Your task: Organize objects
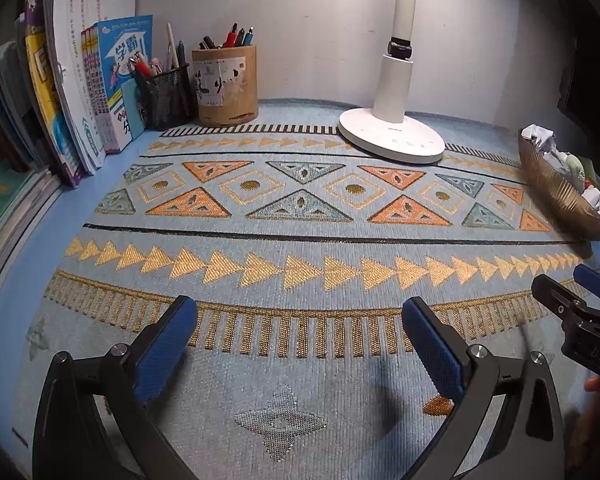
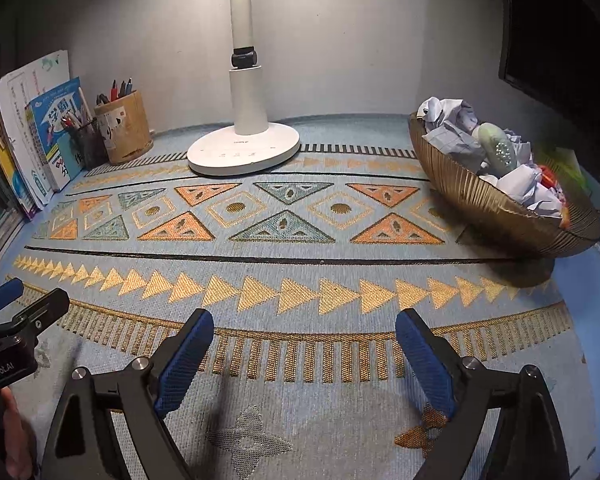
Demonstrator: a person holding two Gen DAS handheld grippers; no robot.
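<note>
**Both grippers empty, bowl off to the right**

Left wrist: my left gripper [image 1: 300,344] is spread, empty; the gold bowl [image 1: 556,196] sits at right edge.

Right wrist: my right gripper [image 2: 304,352] gapes, empty; bowl upper right, nearer this hand.

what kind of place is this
Most likely a study desk at home: upright workbooks against the wall, two pen holders full of pens, and a white desk lamp on a patterned table mat.
</note>
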